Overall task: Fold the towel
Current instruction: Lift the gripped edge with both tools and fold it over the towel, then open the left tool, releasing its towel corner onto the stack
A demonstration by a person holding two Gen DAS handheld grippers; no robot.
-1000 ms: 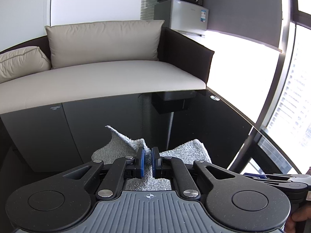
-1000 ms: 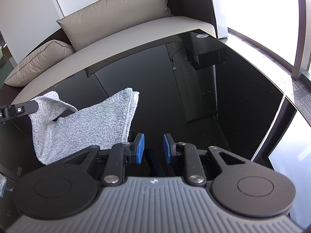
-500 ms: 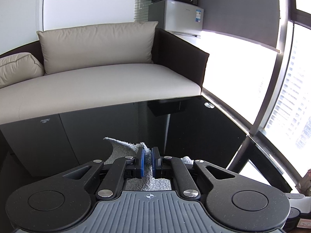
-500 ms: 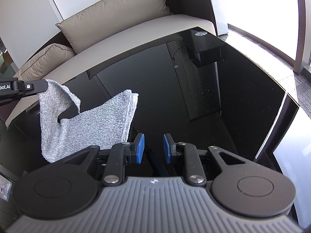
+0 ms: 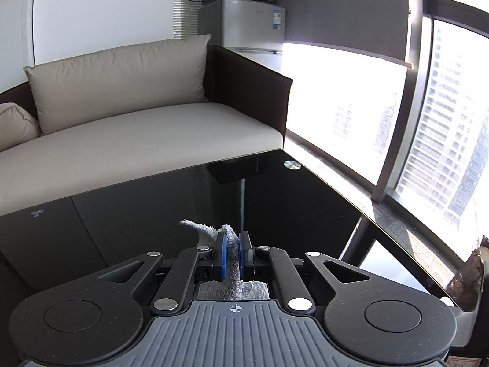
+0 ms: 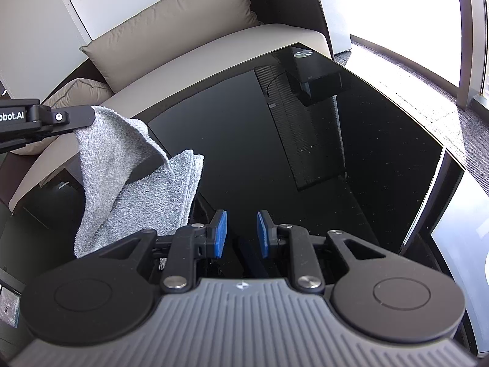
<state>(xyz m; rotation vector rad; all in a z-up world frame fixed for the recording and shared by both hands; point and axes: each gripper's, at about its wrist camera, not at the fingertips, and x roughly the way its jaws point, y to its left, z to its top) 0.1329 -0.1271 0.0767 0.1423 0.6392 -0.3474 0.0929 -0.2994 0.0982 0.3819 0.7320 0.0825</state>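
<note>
A grey terry towel point(image 6: 134, 189) hangs by one corner from my left gripper point(image 6: 88, 119), lifted above the black glass table point(image 6: 321, 159); its lower part rests on the table at the left. In the left wrist view my left gripper point(image 5: 233, 255) is shut on the towel point(image 5: 233, 275), with a corner sticking out past the blue pads. My right gripper point(image 6: 241, 234) is open and empty, low over the glass just right of the towel's folded edge.
A beige sofa point(image 5: 137, 140) with cushions runs along the table's far edge. A fridge with a microwave point(image 5: 241, 15) stands behind it. Large windows are to the right. A round metal fitting point(image 5: 292, 164) marks the table's far corner.
My left gripper has lifted the towel corner higher and away from the table, so more towel hangs free. My right gripper has stayed nearly still and open.
</note>
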